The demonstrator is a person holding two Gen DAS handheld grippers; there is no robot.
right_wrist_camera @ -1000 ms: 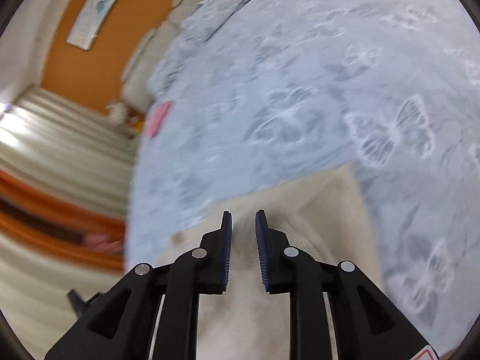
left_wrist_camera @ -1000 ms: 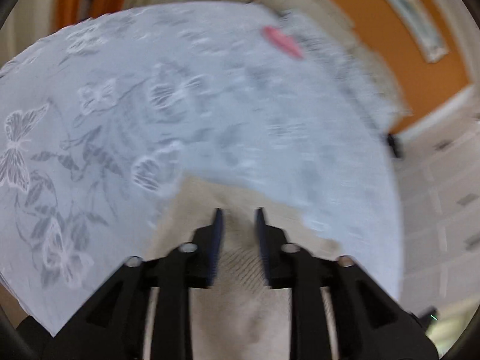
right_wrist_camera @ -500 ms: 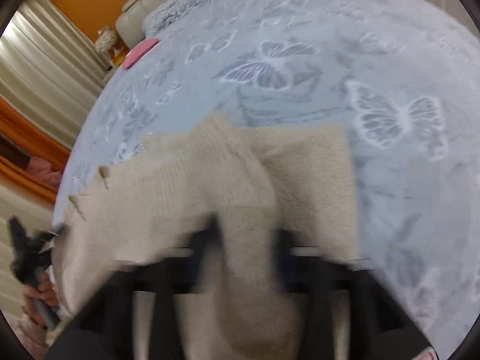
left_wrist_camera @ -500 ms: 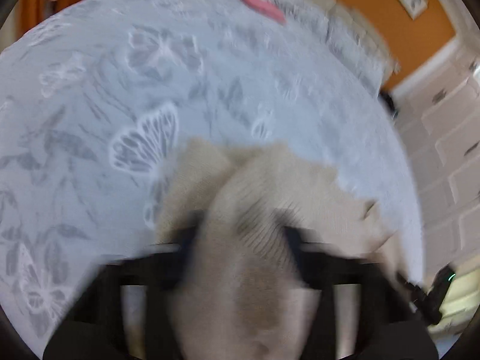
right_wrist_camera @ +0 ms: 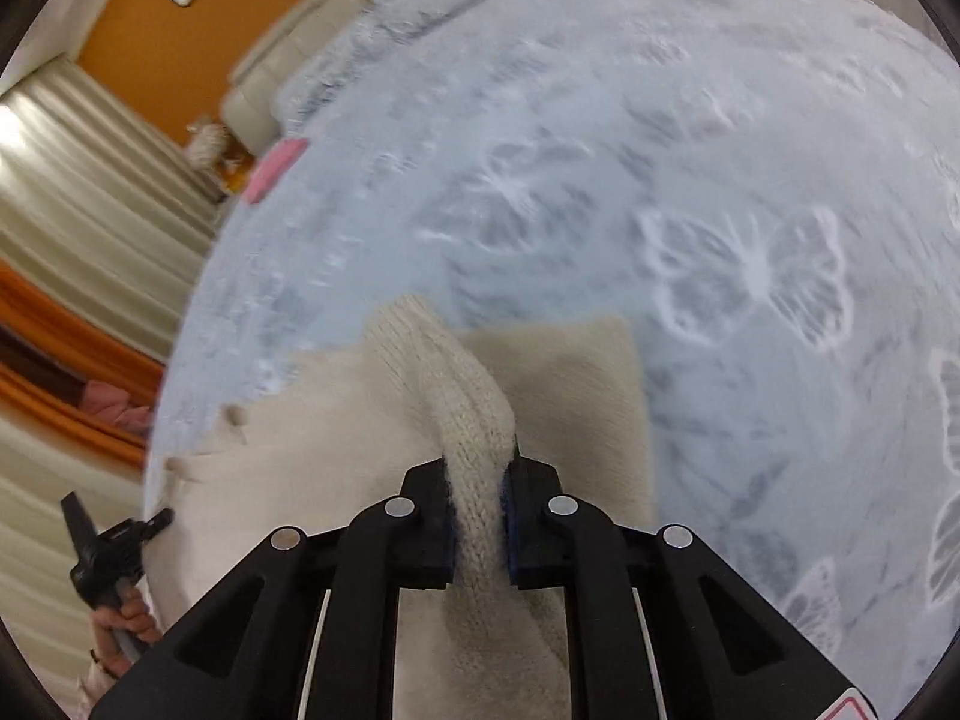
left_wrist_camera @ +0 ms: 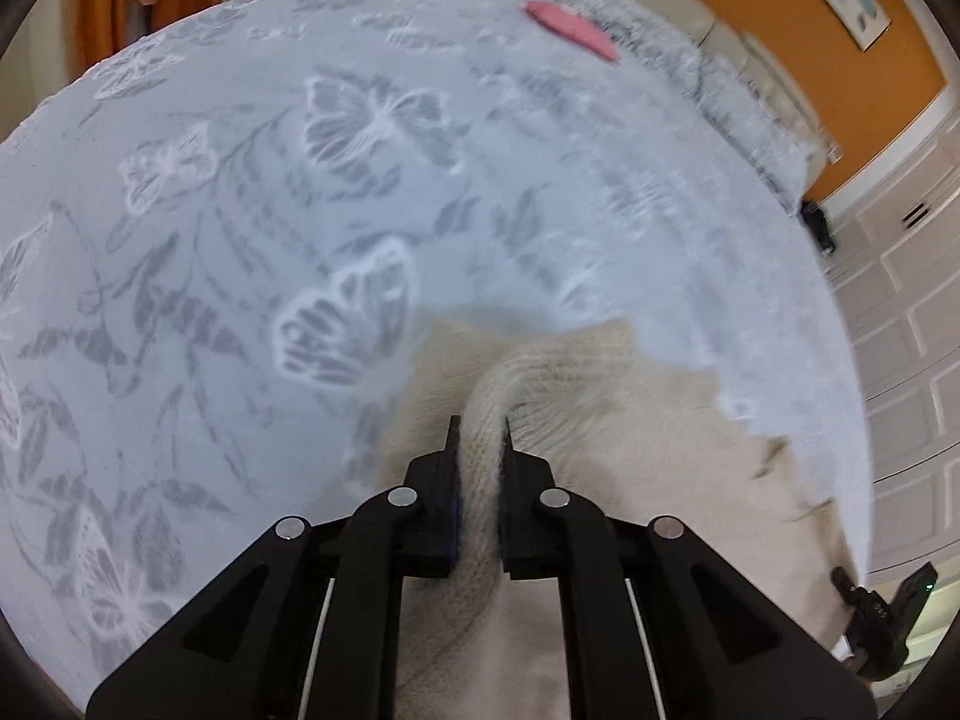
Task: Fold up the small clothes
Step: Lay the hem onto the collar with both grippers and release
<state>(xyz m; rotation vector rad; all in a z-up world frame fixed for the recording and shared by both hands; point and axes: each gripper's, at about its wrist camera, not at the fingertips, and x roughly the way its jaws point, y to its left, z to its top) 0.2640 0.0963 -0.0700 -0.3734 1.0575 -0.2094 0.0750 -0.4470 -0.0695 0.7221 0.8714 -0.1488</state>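
Both pairs of fingers are pinching the same cream knit garment (left_wrist_camera: 600, 420): the left gripper (left_wrist_camera: 479, 426) is clamping a raised ridge of ribbed knit, and the right gripper (right_wrist_camera: 480, 462) is squeezing a similar bunched fold near the other side. The garment is lying on the pale blue butterfly bedspread (left_wrist_camera: 240, 210), near its front edge, with a flat layer spreading beneath the lifted parts. It is looking soft, thick and light, so it should be draping and sagging between the two grips rather than holding a crease. Taking it by the ribbed edge, deep between the pads, seems wisest, since loose knit may be stretching or slipping under tension.
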